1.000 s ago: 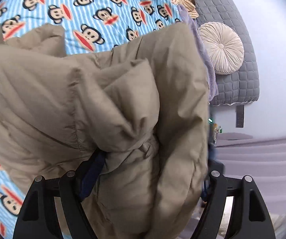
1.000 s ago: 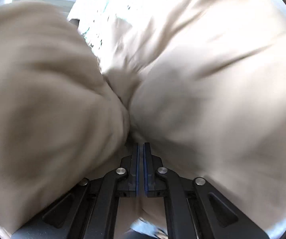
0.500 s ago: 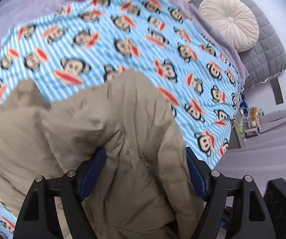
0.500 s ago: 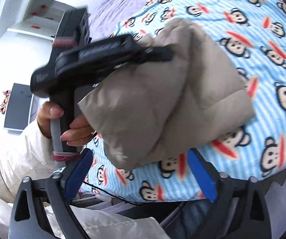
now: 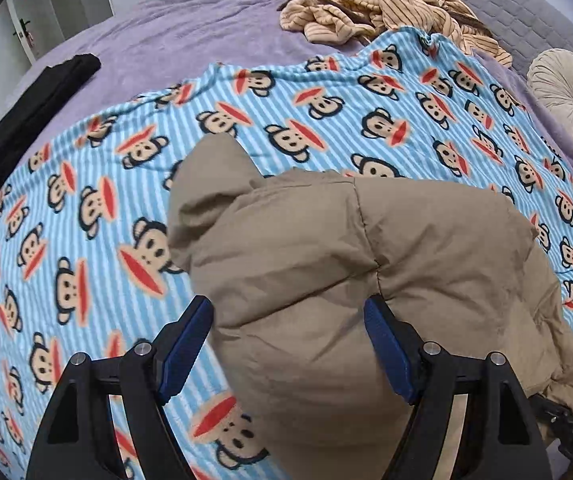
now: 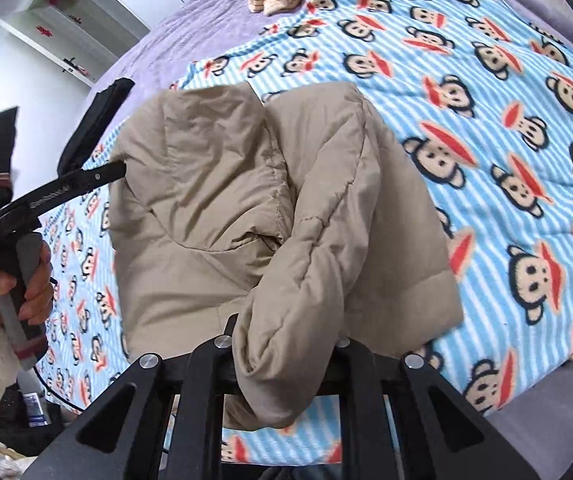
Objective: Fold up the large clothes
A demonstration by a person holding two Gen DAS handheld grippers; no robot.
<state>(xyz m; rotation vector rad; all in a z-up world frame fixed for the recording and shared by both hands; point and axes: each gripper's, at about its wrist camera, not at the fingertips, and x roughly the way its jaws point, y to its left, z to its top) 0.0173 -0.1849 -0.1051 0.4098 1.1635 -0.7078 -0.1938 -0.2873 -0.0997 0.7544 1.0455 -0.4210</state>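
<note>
A puffy tan jacket [image 5: 326, 248] lies bundled on the monkey-print blue striped blanket [image 5: 286, 100]. My left gripper [image 5: 288, 332] points steeply down, and its blue pads [image 5: 190, 340] stand wide on either side of a thick fold of the jacket. In the right wrist view the same jacket [image 6: 226, 160] fills the middle, with a finger of the left gripper [image 6: 86, 178] reaching its left edge. My right gripper [image 6: 286, 344] has its jaws closing. A hanging fold of the jacket is pinched between its fingers and hides the pads.
The blanket covers a purple bedsheet [image 5: 166, 32]. A striped beige garment [image 5: 386, 4] is heaped at the far side, and a black folded garment [image 5: 26, 120] lies on the left. A round cream cushion [image 5: 570, 100] leans on the grey headboard. A hand [image 6: 18, 280] grips the left handle.
The left gripper tipped downward and brought the lifted jacket down onto the blanket. The right gripper let go, opened wide, then closed on a fold at the jacket's near edge.
</note>
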